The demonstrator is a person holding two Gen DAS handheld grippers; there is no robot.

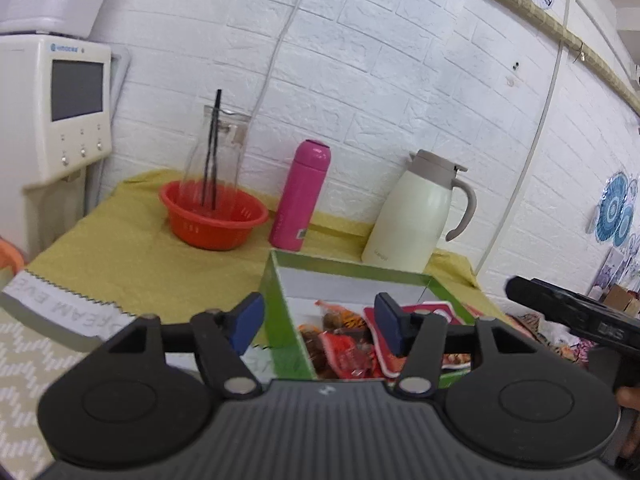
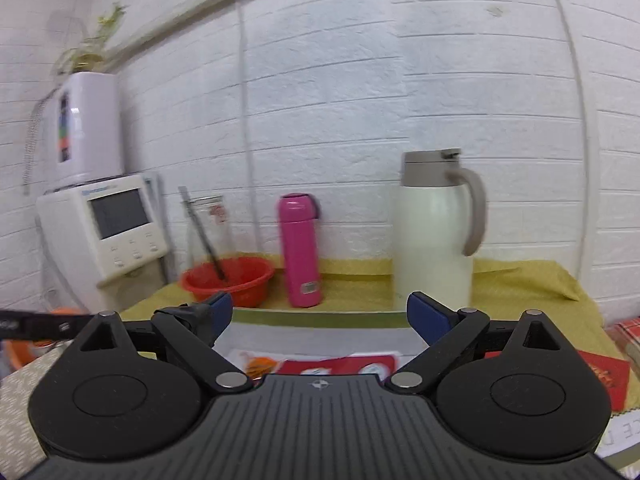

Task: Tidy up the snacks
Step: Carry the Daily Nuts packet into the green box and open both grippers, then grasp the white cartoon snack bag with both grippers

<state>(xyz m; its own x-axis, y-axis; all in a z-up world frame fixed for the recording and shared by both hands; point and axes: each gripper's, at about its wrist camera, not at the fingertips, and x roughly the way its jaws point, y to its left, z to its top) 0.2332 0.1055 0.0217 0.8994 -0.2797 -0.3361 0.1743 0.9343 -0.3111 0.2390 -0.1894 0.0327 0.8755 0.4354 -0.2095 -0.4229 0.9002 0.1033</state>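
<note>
A green cardboard box (image 1: 280, 312) with a white inside stands on the yellow cloth and holds several red and orange snack packets (image 1: 344, 348). My left gripper (image 1: 320, 322) is open and empty, raised over the box's near left edge. My right gripper (image 2: 320, 316) is open and empty above the same box (image 2: 312, 316), with red packets (image 2: 340, 364) showing below it. Part of the right gripper's black body (image 1: 576, 316) shows at the right of the left wrist view. More packets (image 2: 600, 372) lie on the cloth at the right.
Behind the box stand a pink flask (image 1: 300, 196), a cream thermal jug (image 1: 416, 212) and a red basket (image 1: 212, 216) holding a clear glass jar with black straws. A white appliance (image 1: 52, 112) stands at the left. A white brick wall closes the back.
</note>
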